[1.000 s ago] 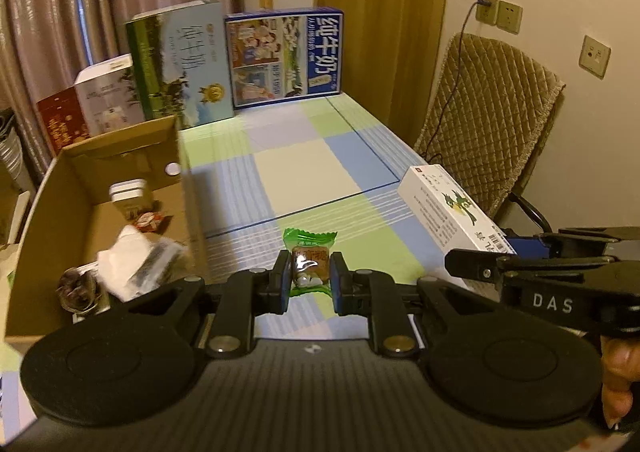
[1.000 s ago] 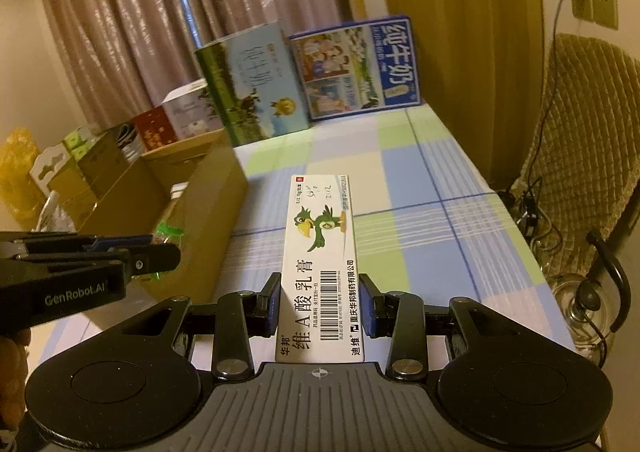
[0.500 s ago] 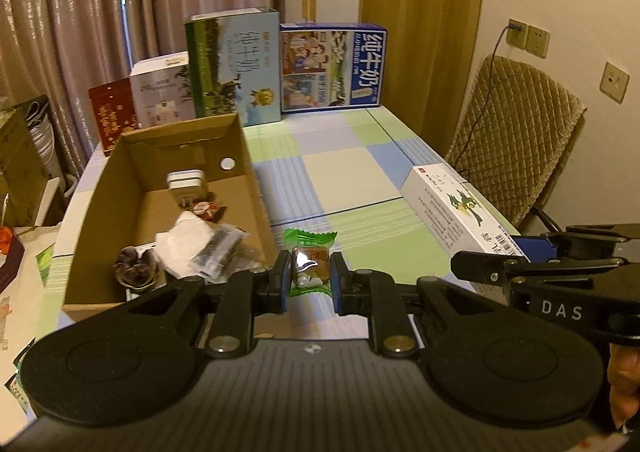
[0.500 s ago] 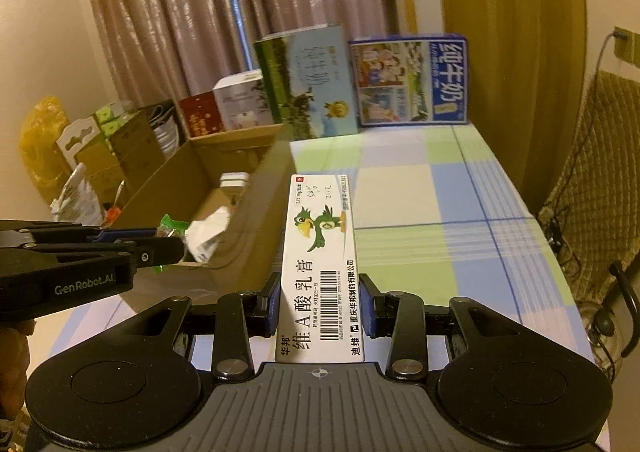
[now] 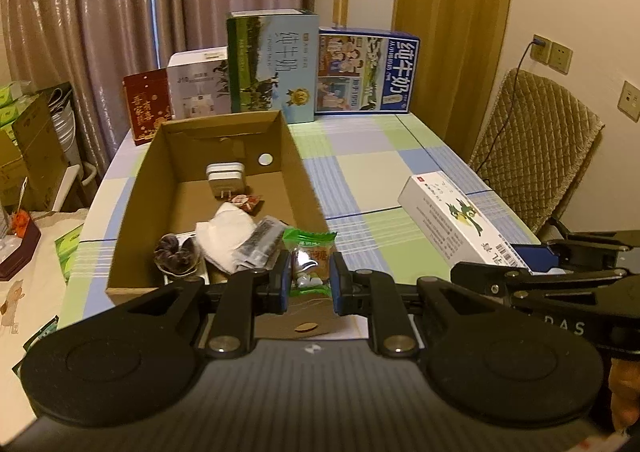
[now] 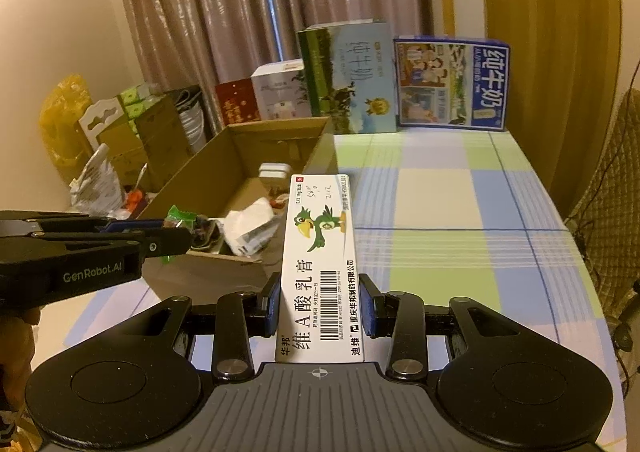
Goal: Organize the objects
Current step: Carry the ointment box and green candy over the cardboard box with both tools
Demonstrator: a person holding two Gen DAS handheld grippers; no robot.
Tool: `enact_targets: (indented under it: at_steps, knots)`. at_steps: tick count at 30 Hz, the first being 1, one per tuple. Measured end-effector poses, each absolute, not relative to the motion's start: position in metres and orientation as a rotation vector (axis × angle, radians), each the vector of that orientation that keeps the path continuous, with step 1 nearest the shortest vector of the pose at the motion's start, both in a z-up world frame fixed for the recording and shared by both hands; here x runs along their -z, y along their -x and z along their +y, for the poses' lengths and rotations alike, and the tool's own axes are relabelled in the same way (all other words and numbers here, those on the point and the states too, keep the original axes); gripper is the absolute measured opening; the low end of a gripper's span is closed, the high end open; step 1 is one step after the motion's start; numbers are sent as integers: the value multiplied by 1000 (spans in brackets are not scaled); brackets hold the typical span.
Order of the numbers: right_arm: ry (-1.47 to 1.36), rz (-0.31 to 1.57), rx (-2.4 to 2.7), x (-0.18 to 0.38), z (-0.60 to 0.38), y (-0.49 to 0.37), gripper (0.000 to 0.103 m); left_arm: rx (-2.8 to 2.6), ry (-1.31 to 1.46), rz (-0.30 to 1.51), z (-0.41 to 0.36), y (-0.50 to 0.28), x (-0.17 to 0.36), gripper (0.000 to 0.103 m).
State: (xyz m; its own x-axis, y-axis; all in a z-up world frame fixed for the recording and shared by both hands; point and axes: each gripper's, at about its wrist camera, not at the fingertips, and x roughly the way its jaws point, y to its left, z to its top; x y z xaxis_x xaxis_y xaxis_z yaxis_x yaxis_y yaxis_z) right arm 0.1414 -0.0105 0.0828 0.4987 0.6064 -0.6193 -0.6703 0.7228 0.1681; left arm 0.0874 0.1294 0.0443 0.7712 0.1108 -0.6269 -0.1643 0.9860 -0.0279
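Left tool (image 5: 309, 283) pinching candy (image 5: 310, 260) upright, right tool (image 6: 319, 306) clamping ointment box (image 6: 319, 264) lengthwise, pointing forward.

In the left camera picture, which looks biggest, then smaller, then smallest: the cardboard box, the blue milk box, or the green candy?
1. cardboard box
2. blue milk box, though it stands farther back
3. green candy, smallest even though nearest, in the left gripper

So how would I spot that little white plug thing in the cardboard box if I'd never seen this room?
Find the open cardboard box on the checked tablecloth. Look at its far end, under the round hole in the back wall: the white charger stands there. It is the only hard, blocky white item; the other white thing nearby is crumpled tissue.
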Motion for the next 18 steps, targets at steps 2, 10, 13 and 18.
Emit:
enact_targets:
  at_steps: [2, 10, 13, 18]
  knots:
    - [103, 710, -780, -83, -6, -141, 35, -156, 90, 673, 136, -86, -44, 15]
    - [119, 707, -827, -85, 18, -131, 35, -191, 95, 674, 162, -79, -47, 15]
    - [121, 701, -848, -87, 29, -129, 35, -206, 86, 679, 171, -77, -49, 16]
    - [128, 687, -878, -91, 48, -128, 35, -224, 89, 684, 183, -76, -50, 16]
